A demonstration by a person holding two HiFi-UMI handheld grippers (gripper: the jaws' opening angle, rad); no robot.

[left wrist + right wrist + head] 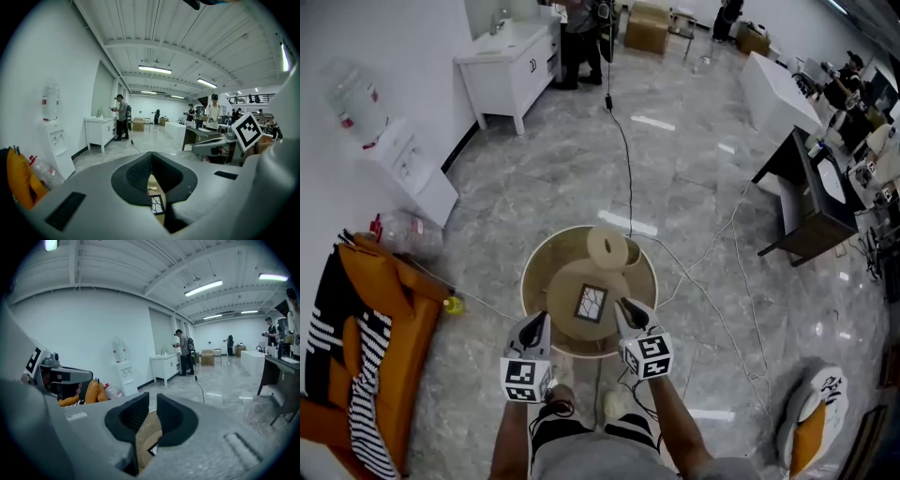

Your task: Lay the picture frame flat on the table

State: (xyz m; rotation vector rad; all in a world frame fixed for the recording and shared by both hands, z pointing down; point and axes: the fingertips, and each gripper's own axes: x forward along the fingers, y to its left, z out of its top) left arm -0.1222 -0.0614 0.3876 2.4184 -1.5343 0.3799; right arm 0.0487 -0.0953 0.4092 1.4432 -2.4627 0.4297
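Frame point(591, 302) flat on the bench point(530, 272), both tongs empty above it.
The frame lies face up at the middle of a round brown mat point(567, 286) on the round bench. A pale disc point(607, 248) sits at the frame's 12 o'clock, on the mat's far edge. At its 8 o'clock hover the left tongs point(542, 319), clenched on nothing. At its 3 o'clock the right tongs point(623, 305) are released, pads a slit apart.
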